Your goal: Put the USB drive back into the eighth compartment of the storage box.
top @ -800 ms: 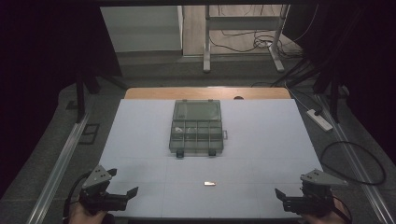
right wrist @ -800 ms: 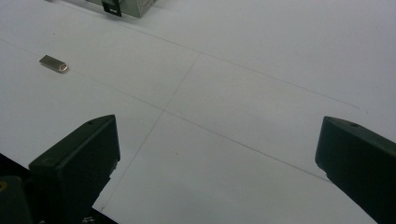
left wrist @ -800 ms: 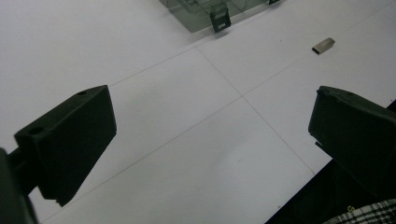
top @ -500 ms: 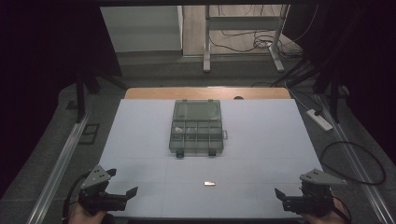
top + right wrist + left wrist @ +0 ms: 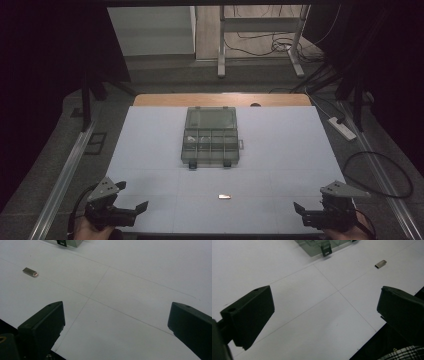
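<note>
A clear grey compartment box [image 5: 211, 136] with its lid shut sits at the middle of the white table sheet [image 5: 150, 150]. A small metal piece [image 5: 224, 196] lies in front of it, toward the near edge. My left gripper [image 5: 134, 196] rests at the near left corner, open and empty, its jaws pointing inward. My right gripper [image 5: 306, 206] rests at the near right corner, also open and empty. In the left gripper view, the wide-apart jaws of the left gripper [image 5: 324, 293] frame bare sheet, with the metal piece [image 5: 380, 264] and the box's corner [image 5: 322, 245] beyond. The right gripper [image 5: 116, 307] sees the piece [image 5: 30, 271] far off to its left.
A wooden tabletop edge [image 5: 220, 100] shows behind the sheet. A white power strip [image 5: 342, 128] and a looped black cable [image 5: 377, 172] lie on the floor at the right. Metal frame legs [image 5: 221, 60] stand behind the table.
</note>
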### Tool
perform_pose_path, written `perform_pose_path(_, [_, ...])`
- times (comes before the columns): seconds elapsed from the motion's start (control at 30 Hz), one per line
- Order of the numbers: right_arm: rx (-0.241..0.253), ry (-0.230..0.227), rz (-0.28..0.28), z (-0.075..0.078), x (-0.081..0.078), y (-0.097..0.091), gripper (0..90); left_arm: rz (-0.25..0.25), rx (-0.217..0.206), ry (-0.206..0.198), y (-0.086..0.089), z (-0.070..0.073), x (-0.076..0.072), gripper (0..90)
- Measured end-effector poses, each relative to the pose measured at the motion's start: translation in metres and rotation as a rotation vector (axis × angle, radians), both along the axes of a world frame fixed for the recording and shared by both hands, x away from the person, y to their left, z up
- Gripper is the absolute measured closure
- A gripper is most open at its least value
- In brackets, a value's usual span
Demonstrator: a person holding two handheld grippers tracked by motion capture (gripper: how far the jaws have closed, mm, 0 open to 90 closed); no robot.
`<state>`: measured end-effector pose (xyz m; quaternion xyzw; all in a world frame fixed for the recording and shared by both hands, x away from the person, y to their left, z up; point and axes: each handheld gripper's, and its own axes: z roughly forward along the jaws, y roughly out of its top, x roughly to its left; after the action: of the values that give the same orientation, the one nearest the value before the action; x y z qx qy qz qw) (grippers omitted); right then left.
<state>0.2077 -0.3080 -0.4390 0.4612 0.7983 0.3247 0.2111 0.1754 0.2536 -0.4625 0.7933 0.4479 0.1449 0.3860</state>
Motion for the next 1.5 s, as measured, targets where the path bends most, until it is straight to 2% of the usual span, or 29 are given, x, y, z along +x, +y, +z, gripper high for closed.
perform_pose_path(0.23, [-0.003,0.005,0.028,0.0,0.002,0.002,0.8,0.006,-0.001,0.003,0.0,0.0,0.0,1.2])
perform_pose_path(0.33, [0.004,-0.029,0.048,0.001,0.003,0.005,0.5,0.006,0.003,0.003,0.0,0.0,0.0,1.2])
perform_pose_path(0.77, [-0.004,-0.051,0.141,-0.001,0.015,0.016,0.0,0.009,0.009,0.008,-0.001,0.0,0.0,1.4])
perform_pose_path(1.1, [-0.014,-0.019,0.189,-0.003,0.027,0.027,0.0,0.01,0.018,0.01,-0.002,-0.001,0.0,1.6])
perform_pose_path(1.33, [0.023,-0.001,0.217,-0.004,0.038,0.034,0.0,0.008,0.022,0.011,-0.002,-0.001,0.001,1.7])
perform_pose_path(1.5, [0.02,0.009,0.233,-0.004,0.044,0.038,0.0,0.01,0.023,0.012,-0.002,-0.001,0.001,1.7])
